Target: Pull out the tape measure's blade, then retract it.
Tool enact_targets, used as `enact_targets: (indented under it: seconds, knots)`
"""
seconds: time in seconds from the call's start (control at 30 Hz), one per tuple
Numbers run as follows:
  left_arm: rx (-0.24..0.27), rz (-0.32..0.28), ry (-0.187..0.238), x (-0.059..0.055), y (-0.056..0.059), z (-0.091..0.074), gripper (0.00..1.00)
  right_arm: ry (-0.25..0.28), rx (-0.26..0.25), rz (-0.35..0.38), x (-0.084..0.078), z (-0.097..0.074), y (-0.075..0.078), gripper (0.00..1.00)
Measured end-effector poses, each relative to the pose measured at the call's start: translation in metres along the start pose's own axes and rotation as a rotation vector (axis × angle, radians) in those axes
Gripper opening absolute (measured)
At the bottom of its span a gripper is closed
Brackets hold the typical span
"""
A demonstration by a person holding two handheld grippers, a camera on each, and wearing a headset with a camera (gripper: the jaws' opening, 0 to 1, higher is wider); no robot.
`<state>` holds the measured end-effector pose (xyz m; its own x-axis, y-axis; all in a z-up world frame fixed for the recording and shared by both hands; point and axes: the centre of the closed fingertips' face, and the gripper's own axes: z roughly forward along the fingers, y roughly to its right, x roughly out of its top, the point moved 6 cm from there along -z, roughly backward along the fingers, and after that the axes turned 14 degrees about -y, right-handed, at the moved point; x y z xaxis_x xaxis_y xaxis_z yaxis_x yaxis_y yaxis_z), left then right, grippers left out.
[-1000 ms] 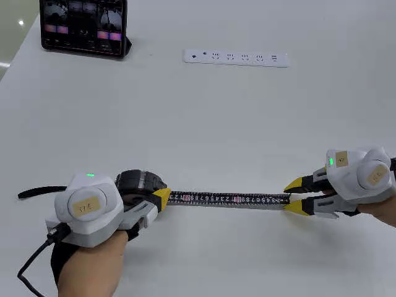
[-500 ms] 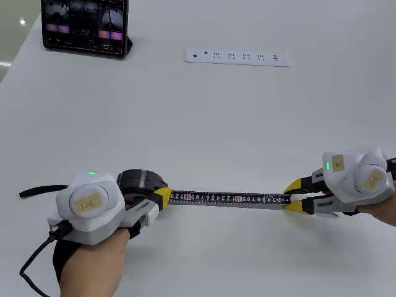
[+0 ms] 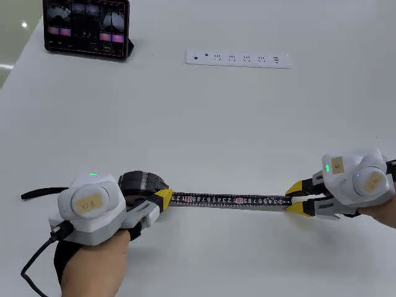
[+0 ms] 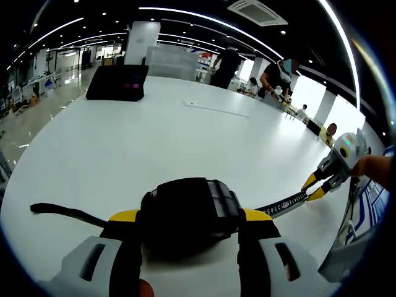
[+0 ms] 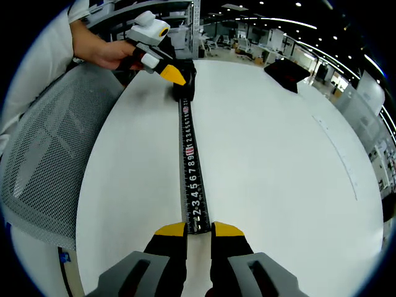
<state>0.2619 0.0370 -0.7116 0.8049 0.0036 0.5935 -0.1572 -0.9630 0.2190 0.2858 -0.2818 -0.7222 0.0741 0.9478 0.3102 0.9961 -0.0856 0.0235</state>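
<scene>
A black tape measure case [image 3: 141, 182] lies on the white table [image 3: 204, 136] at the lower left, with my left gripper [image 3: 151, 193] shut on it. In the left gripper view the case [image 4: 189, 201] sits between the yellow-tipped jaws of the left gripper [image 4: 190, 218]. The numbered blade [image 3: 229, 200] runs flat along the table to the right. My right gripper [image 3: 291, 199] is shut on the blade's end. In the right gripper view the blade [image 5: 190, 161] stretches from the right gripper [image 5: 198, 232] to the case [image 5: 185, 83].
A dark tablet [image 3: 86, 28] stands at the far left and a white power strip [image 3: 238, 59] lies at the back centre. The case's black strap [image 3: 40, 193] trails left. A grey mesh chair [image 5: 43, 154] stands by the table's near edge.
</scene>
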Motion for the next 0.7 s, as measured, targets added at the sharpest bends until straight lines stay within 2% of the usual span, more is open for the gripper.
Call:
enact_targets:
  seconds: [0.3,0.7]
  knots:
    - [0.002,0.006,-0.017,0.0004,-0.0010,0.0010,0.56,-0.004,0.006,0.001,-0.0005,-0.0003,0.0000,0.10]
    - [-0.006,0.007,-0.018,0.0001,-0.0019,0.0010,0.55,-0.002,0.007,0.002,0.0035,-0.0005,0.0002,0.09]
